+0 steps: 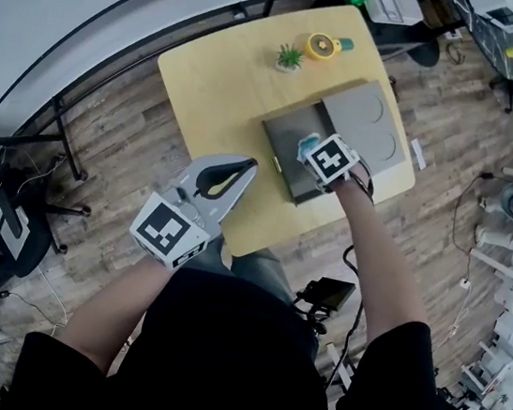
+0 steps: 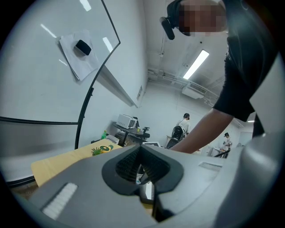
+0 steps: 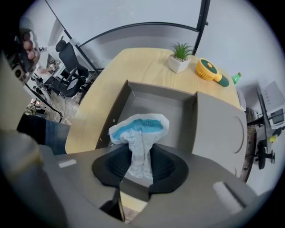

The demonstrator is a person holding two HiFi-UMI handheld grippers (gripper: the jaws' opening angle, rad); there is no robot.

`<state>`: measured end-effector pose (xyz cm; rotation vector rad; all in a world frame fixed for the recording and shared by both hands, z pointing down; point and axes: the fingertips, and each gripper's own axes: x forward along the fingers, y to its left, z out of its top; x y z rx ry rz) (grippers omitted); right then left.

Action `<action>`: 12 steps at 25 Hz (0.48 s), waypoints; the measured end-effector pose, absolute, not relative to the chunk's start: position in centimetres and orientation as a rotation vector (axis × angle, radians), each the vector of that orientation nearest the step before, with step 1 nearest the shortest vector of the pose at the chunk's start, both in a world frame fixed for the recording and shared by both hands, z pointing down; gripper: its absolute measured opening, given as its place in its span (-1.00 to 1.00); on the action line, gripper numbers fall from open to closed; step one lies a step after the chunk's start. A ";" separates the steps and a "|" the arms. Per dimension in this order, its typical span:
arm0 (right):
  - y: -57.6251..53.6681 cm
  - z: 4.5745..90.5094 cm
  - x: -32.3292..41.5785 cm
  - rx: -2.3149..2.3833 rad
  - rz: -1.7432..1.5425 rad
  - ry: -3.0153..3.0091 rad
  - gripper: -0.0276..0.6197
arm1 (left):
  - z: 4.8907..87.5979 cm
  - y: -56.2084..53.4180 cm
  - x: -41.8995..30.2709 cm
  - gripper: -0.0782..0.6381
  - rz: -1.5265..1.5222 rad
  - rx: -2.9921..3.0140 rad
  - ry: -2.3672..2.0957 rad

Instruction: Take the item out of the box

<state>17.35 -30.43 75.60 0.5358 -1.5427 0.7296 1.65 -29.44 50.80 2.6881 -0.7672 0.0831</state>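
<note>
One table, pale wood. On it sits one gray box, open. Its one lid lies flat against the box's right-hand wall, with round marks pressed into it. My right gripper is over the near edge of the box, and its fingers pinch the lower part of one white packet with blue print. The crumpled top of the packet fans out above the pads and shows against the hollow of the box. I cannot tell whether the packet touches the box floor. It is the one item I count at the box. My left gripper is well apart from the box, off to the left near the table's front edge. Its fingers are pressed together at the tips with nothing between them. At the far end of the table are one small potted plant and, beside it, one yellow round thing with a green end. Both are well away from the box. Two grippers in all, one loaded.
</note>
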 end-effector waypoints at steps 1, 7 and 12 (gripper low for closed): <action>-30.7 74.7 17.4 0.549 0.716 -1.553 -0.54 | 50.6 -29.5 1.8 -0.78 0.077 2.695 -0.760; -34.0 65.7 18.0 0.701 0.512 -1.675 -0.54 | 48.0 -30.1 3.6 -0.78 0.046 2.750 -0.726; -35.1 57.0 16.9 0.791 0.393 -1.822 -0.54 | 45.0 -31.4 5.4 -0.78 0.004 2.808 -0.699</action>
